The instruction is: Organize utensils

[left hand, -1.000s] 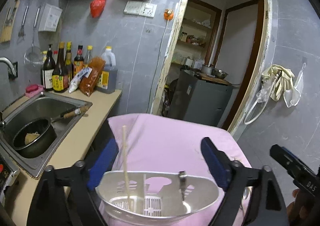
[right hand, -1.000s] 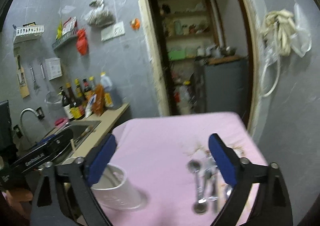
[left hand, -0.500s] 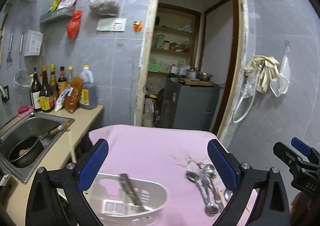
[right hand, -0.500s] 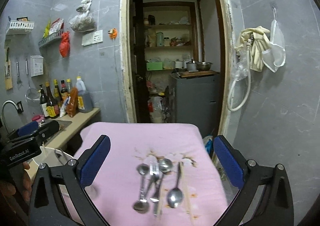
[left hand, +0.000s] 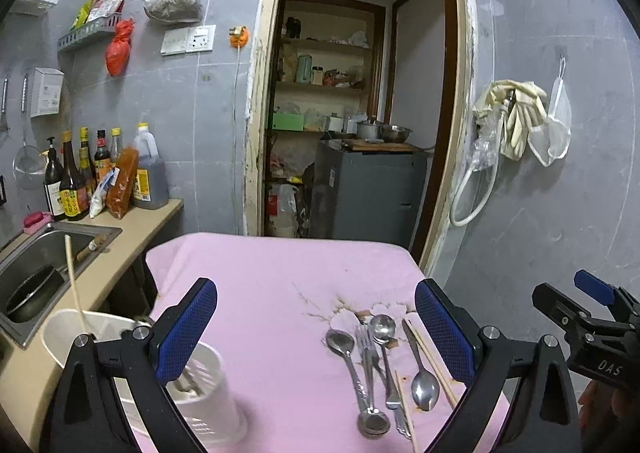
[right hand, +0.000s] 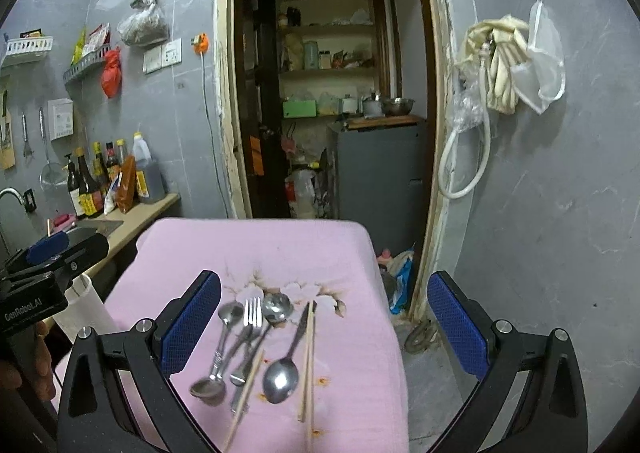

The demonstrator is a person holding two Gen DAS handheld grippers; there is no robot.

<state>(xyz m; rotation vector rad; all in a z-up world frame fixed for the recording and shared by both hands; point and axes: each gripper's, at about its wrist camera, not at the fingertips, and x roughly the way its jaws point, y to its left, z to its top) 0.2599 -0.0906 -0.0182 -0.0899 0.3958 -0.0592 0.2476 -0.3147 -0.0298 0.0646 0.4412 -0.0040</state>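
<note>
A white plastic utensil holder [left hand: 200, 393] stands at the near left corner of the pink-clothed worktop [left hand: 260, 293], partly behind the left claw's [left hand: 316, 333] blue-padded finger. It is a rounded tub with slotted drainage openings low on its wall. A pale wooden chopstick [left hand: 74, 281] rises from it, leaning slightly left with its tip high above the rim; a metal piece lies inside too, but it is blurred and cannot be identified.

The loose utensils lie in a cluster on the cloth's right side, over a brown-stained floral print. In the right wrist view their long axes run roughly away from the camera. One spoon [right hand: 218, 353] has its bowl near and its handle pointing away. The fork [right hand: 246, 327] points its tines away. A ladle-like spoon [right hand: 276, 309] has its round bowl at the far end, and a larger spoon [right hand: 282, 373] has its shiny bowl nearest the camera. Two wooden chopsticks [right hand: 308, 357] lie thin and straight, one along the right edge of the cluster, the other slanting beneath the metal handles.

Both claws are released, jaws spread wide and grasping nothing. The right claw [right hand: 324, 329] hovers above the cluster. A steel sink [left hand: 36, 253] with a dark pan sits at the left.
</note>
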